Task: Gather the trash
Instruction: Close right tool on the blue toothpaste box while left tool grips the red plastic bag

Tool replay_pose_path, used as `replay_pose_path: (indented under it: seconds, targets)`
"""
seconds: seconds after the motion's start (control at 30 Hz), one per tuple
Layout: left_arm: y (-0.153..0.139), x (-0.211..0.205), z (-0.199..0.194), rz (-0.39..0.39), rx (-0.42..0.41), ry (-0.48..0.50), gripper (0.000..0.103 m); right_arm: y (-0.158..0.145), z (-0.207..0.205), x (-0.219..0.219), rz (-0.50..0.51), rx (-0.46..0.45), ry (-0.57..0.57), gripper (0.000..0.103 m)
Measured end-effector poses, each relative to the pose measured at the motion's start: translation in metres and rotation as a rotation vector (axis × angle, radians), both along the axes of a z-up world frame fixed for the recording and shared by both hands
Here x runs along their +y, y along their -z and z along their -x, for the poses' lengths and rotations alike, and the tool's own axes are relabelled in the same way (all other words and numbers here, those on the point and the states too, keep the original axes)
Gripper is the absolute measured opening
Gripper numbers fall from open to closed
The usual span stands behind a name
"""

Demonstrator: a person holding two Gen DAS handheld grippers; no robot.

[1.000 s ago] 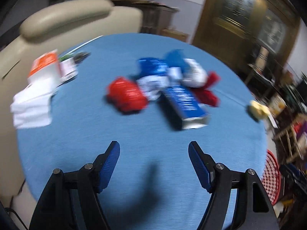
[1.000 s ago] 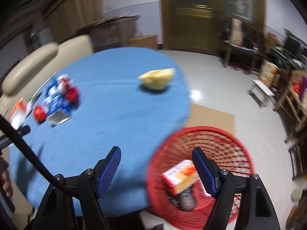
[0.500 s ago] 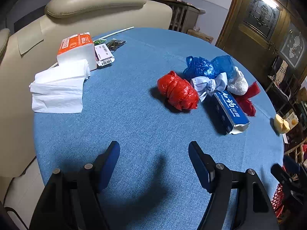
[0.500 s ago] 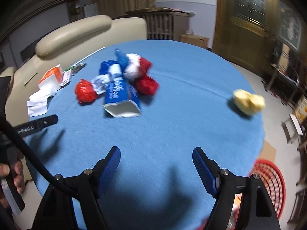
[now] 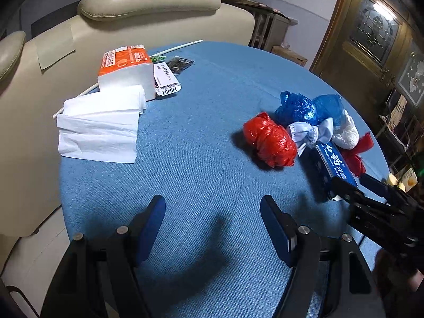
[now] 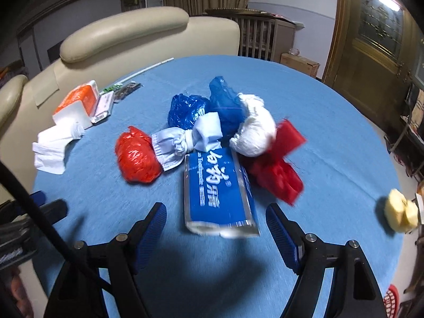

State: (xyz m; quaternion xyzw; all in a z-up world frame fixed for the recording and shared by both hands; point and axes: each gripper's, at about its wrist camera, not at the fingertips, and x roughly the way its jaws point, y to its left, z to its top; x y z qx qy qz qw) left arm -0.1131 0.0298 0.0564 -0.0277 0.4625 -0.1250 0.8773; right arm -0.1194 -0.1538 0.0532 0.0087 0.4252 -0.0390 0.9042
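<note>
A heap of trash lies on the round blue table [image 6: 331, 122]: a blue toothpaste box [image 6: 218, 193], a red crumpled bag [image 6: 137, 156], blue bags [image 6: 196, 106], a white wad [image 6: 254, 129], a pale cloth [image 6: 185, 137] and red scraps [image 6: 278, 169]. My right gripper [image 6: 216, 220] is open just before the near end of the box, not touching it. My left gripper [image 5: 213, 212] is open over bare cloth, with the red bag [image 5: 270, 140] and the box [image 5: 332, 165] up to its right. The right gripper [image 5: 371, 198] shows at the left wrist view's right edge.
An orange tissue pack [image 5: 127, 69], loose white tissues [image 5: 100, 127], a barcode label and a thin white rod lie at the table's far left. A yellowish fruit piece [image 6: 400, 212] sits near the right edge. A beige sofa [image 5: 148, 8] stands behind; a red basket's rim [image 6: 392, 299] shows low right.
My right gripper swung left from the red basket beside the table to the trash heap, now close before the blue box. My left gripper drifted left, shifting the heap to the right of its view.
</note>
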Motion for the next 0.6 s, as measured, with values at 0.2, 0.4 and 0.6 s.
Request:
replay_pose_path:
  seconds: [0.2, 0.4, 0.6]
  targets:
    - [0.002, -0.009, -0.01, 0.006, 0.009, 0.013, 0.075, 0.02, -0.022, -0.003, -0.015, 0.044, 0.002, 0.078]
    - [0.003, -0.031, -0.028, 0.036, 0.015, 0.051, 0.075, 0.015, -0.004, -0.016, -0.059, 0.017, -0.004, 0.06]
    - [0.003, -0.065, -0.052, 0.055, 0.029, 0.093, 0.075, 0.005, 0.039, -0.03, -0.11, -0.007, 0.017, 0.06]
